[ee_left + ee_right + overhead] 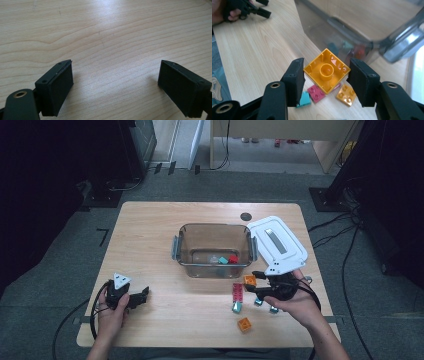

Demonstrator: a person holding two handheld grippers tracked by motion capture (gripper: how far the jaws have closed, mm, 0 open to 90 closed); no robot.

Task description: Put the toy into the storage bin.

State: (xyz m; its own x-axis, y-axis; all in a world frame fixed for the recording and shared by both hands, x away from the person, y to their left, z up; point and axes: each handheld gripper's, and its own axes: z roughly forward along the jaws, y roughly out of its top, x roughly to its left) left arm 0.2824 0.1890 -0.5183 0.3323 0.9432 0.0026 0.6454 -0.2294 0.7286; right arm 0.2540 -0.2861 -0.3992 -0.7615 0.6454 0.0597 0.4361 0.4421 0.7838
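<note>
High view, table: a wooden table (150, 230) carries a clear plastic container (214, 250), with its white lid (277, 242) lying just to the right of it.
Container contents: a teal piece (223, 260) and a red piece (233, 259) lie on the bottom.
Left gripper: the left gripper (115, 85) rests low over bare wood near the front left of the table, jaws wide apart with nothing between them.
Right gripper: the right gripper (325, 80) holds an orange block (327, 71) by two opposite corners, hollow underside facing the camera, just in front of the container's right corner.
Loose blocks: a pink brick (237, 293), a teal block (236, 307) and a second orange block (244, 324) lie on the table below the held block.
</note>
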